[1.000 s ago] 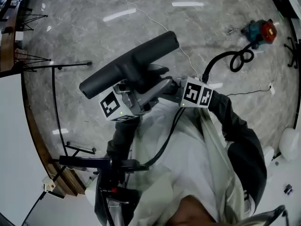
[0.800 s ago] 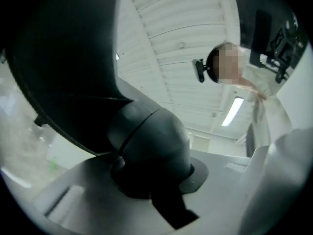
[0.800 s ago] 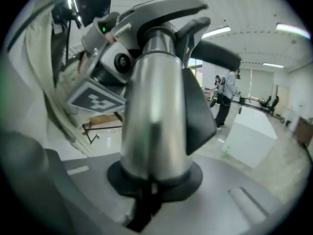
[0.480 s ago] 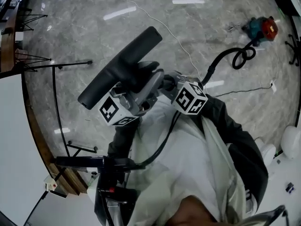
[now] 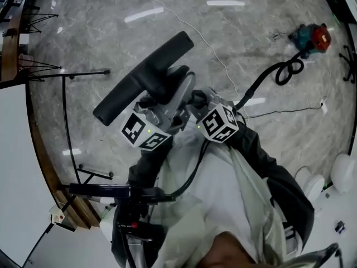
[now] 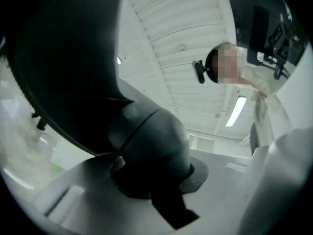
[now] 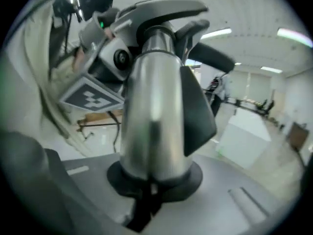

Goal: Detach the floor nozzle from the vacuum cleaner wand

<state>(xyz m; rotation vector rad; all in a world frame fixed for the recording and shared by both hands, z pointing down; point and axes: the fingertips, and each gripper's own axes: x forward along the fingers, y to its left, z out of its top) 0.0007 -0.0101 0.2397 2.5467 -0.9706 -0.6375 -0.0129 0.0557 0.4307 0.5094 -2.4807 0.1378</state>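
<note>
Left gripper (image 6: pixel 161 190) is clamping my jaws on the floor nozzle (image 5: pixel 142 74) at its dark neck. Right gripper (image 7: pixel 151 180), at its 3 o'clock, is gripping the wand (image 7: pixel 154 106).

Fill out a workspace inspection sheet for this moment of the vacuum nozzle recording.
Surface: glossy grey marbled floor; the work is held up above it.
Job's things: dark grey floor nozzle lifted off the floor; silver metal wand runs into its neck, with no gap seen between them.
Clutter: red and teal machine on the floor at far right.
Grippers: left gripper shut on the nozzle's neck; right gripper shut on the wand.
Cables: thin white cable lies across the floor; black hose curls away from the machine.
Surroundings: black stands at left; a panelled ceiling with strip lights shows in the gripper views.
</note>
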